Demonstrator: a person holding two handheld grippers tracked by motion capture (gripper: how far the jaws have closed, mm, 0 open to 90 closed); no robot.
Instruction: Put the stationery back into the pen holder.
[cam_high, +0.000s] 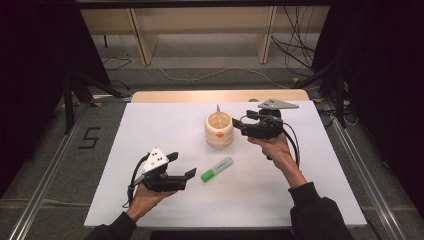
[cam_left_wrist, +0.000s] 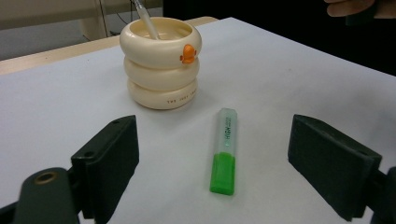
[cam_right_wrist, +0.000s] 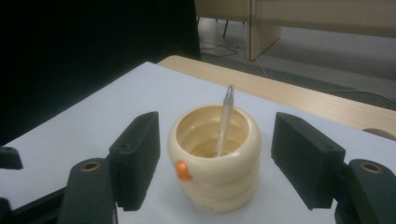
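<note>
A cream ringed pen holder (cam_high: 218, 131) with an orange knob stands at the middle of the white table top (cam_high: 150, 125); a thin clear pen (cam_high: 218, 112) leans inside it. A green highlighter (cam_high: 216, 169) lies flat in front of the holder. My left gripper (cam_high: 182, 165) is open just left of the highlighter; in its own view the highlighter (cam_left_wrist: 224, 151) lies between the spread jaws on the table, with the holder (cam_left_wrist: 161, 60) behind. My right gripper (cam_high: 243, 120) is open just right of the holder, whose body (cam_right_wrist: 215, 158) and pen (cam_right_wrist: 225, 121) sit ahead between its jaws, untouched.
A wooden strip (cam_high: 200, 95) runs along the table's far edge, with shelf legs and cables on the floor beyond. Bare white surface lies to the left of the holder and along the near edge. The other hand (cam_left_wrist: 350, 7) shows at the top right of the left gripper view.
</note>
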